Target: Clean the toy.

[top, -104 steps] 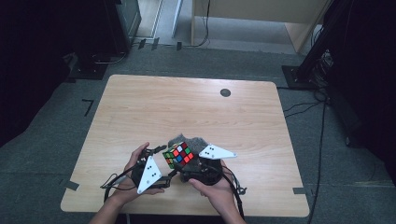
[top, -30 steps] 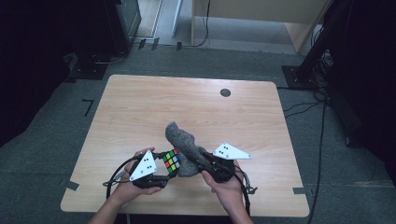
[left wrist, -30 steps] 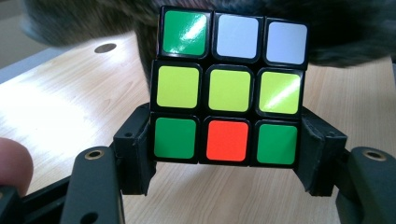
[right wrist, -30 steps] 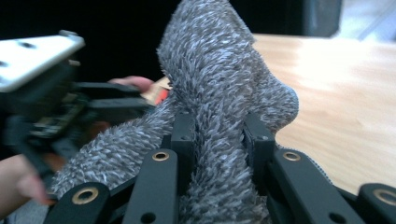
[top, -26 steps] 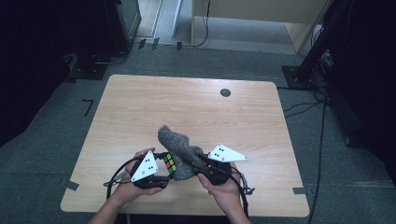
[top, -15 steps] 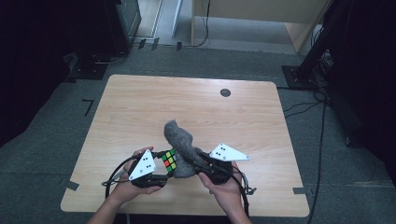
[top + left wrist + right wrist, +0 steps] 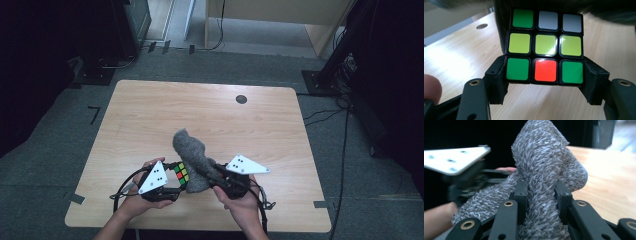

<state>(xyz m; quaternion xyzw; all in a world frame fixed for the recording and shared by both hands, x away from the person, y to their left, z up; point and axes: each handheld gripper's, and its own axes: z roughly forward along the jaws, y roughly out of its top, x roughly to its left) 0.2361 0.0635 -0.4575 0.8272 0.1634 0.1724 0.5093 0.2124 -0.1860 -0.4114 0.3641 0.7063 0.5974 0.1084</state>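
My left gripper [image 7: 172,182] clamps the scrambled multicoloured puzzle cube [image 7: 545,47] by its bottom layer, near the front edge of the pale wooden table [image 7: 150,115]. My right gripper [image 7: 212,177] pinches the fuzzy grey cloth [image 7: 192,155], whose long axis runs from its jaws toward eleven o'clock, free end up. The cloth touches the cube at three o'clock, so I judge the right hand does the wiping.

One puzzle cube [image 7: 181,174], its near face showing nine stickers in the left gripper view: four green, three yellow, two grey-white, one red. One grey fuzzy cloth [image 7: 192,155]. Two tools, a left tool [image 7: 172,186] and a right tool [image 7: 209,176], each with one pale three-cornered plate. One tabletop [image 7: 210,117] with one round dark hole [image 7: 241,99].
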